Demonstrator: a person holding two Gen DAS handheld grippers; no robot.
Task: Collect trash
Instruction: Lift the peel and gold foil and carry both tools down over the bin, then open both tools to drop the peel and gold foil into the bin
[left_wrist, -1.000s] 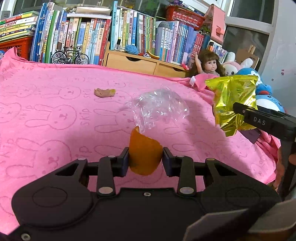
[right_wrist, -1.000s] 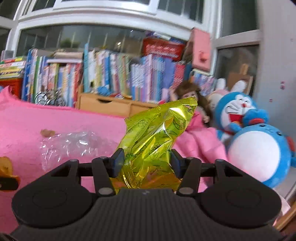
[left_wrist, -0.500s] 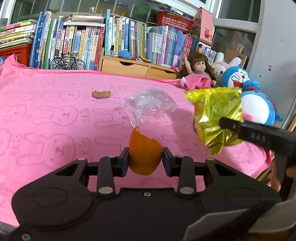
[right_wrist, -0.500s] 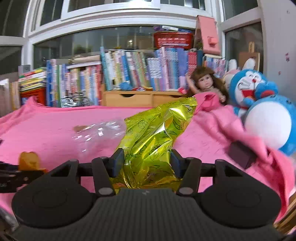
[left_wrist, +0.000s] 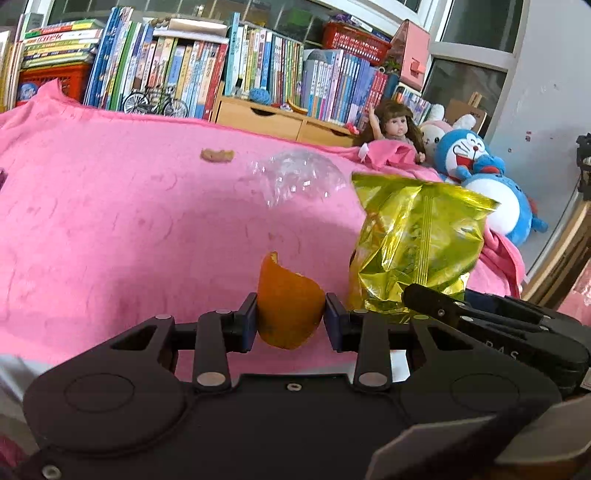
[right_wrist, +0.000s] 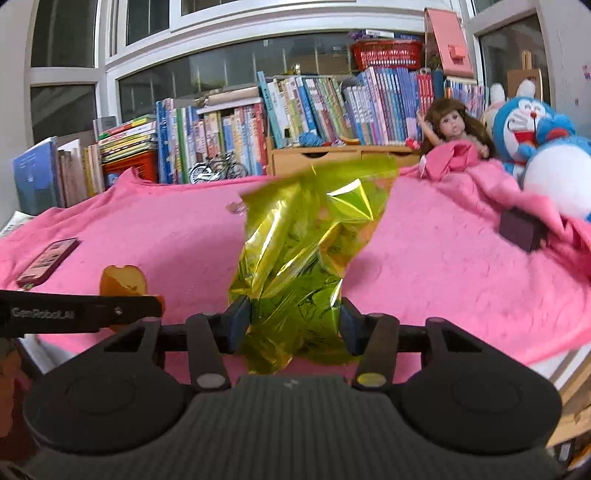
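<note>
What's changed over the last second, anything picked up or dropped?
Nothing picked up or dropped. Both grippers pulled back from the pink blanket toward its near edge, and the right gripper with the yellow-green snack bag, its jaws closing on it, drew in beside the left gripper, which still clamps the orange peel. The clear plastic wrap and brown scrap lie where they were.

Upright orange peel (left_wrist: 289, 307), crinkled yellow wrapper (right_wrist: 303, 254)

Left tongs (left_wrist: 290, 320) pinch orange peel (left_wrist: 288, 301).
</note>
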